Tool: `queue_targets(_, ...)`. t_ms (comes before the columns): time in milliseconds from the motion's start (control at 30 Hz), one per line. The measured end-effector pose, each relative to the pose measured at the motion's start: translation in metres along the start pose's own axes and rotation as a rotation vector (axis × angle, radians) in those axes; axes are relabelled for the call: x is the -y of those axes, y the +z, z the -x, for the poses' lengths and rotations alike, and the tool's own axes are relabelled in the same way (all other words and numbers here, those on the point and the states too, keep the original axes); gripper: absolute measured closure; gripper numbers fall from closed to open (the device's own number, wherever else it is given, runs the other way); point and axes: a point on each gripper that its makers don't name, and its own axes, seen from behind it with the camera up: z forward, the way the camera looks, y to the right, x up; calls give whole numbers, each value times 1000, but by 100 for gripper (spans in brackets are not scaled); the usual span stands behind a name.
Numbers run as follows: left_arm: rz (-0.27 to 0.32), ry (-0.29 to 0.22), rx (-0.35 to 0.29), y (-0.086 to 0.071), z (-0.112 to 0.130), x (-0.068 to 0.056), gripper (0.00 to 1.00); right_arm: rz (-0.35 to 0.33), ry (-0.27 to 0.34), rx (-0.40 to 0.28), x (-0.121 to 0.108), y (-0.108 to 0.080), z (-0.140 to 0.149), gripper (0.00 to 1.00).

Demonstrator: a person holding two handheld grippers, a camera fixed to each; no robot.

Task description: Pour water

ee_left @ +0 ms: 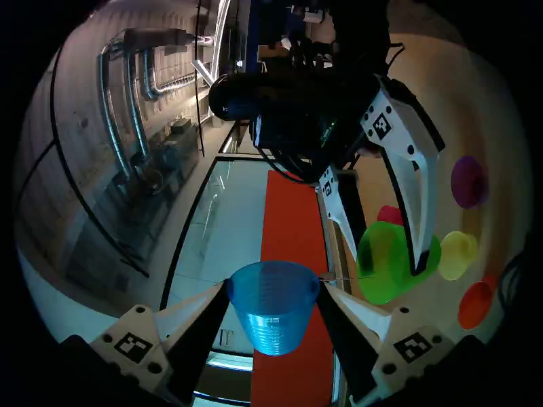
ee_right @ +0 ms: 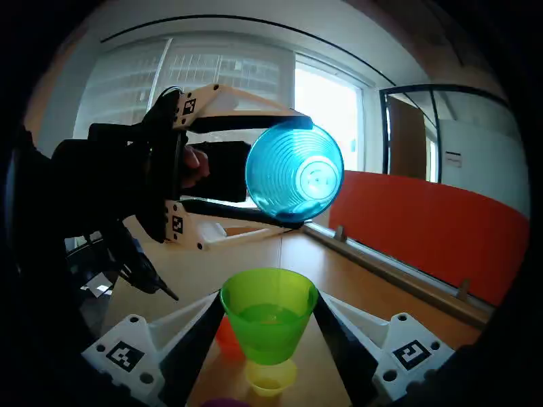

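My left gripper [ee_left: 271, 288] is shut on a clear blue cup [ee_left: 273, 308], and this view is rolled far over. From the right gripper view that blue cup [ee_right: 295, 173] lies tipped on its side in the left gripper [ee_right: 302, 171], higher than and beyond the green cup, with a hand behind it. I see no stream of water. My right gripper [ee_right: 269, 298] is shut on a green cup [ee_right: 269, 319] that stands upright with some liquid in it. The left gripper view shows the same green cup [ee_left: 383, 261] between the right gripper's white fingers [ee_left: 414, 197].
Small cups stand on the wooden table [ee_right: 339, 271] under the green cup: orange [ee_right: 227, 337], yellow [ee_right: 270, 378] and purple [ee_left: 468, 182]. An orange partition [ee_right: 434, 217] runs along the table's far edge, and windows are behind it.
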Motion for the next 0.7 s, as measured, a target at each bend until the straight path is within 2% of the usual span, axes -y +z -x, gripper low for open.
queue_targets(700,-5,23,-4,-3,-2,2,13,-1,-2,-2,0,1,0,8)
